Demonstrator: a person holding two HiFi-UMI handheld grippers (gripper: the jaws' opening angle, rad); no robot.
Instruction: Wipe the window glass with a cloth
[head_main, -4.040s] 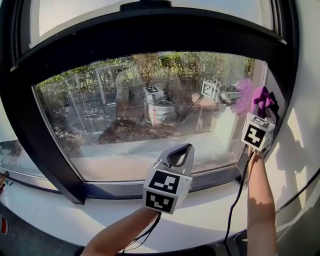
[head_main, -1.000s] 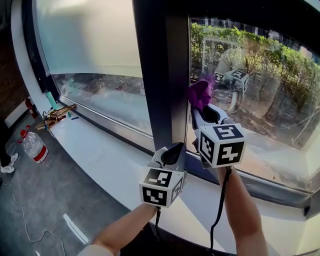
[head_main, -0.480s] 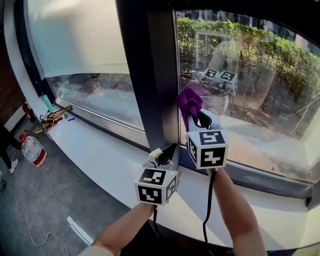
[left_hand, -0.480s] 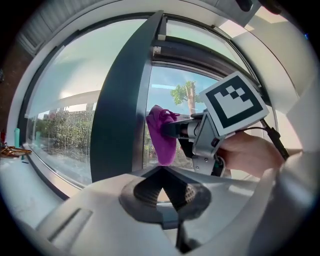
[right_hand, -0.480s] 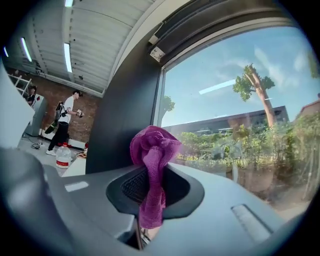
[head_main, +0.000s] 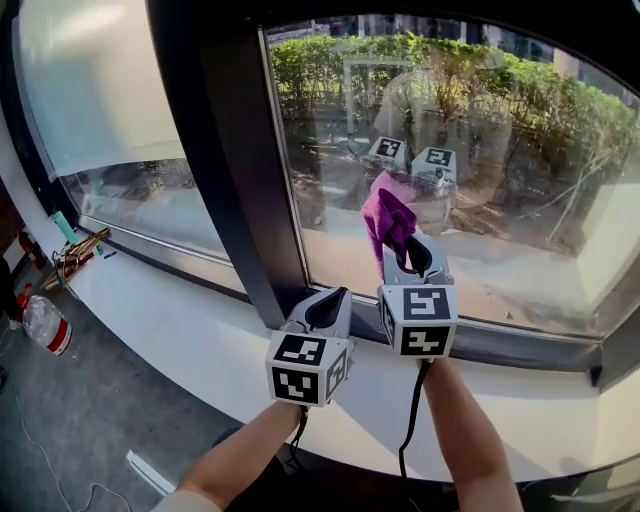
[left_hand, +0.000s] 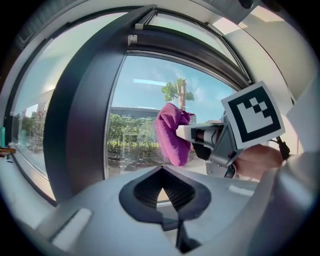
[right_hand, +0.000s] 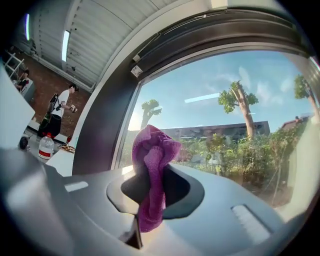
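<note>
In the head view my right gripper is shut on a purple cloth, holding it up against the lower left part of the window glass. The right gripper view shows the cloth bunched and pinched between the jaws of the right gripper, with the glass just ahead. My left gripper hangs lower and to the left, over the sill, shut with nothing in it. From the left gripper view, the cloth and the right gripper are ahead on the right.
A wide dark mullion stands just left of the cloth, with another pane beyond it. The white sill runs below. Small tools lie at its far left. A water bottle stands on the floor. People stand far left.
Over the last second the cloth and right gripper have shifted rightward from the mullion's edge onto the glass. The left gripper has stayed shut, low beside it.
</note>
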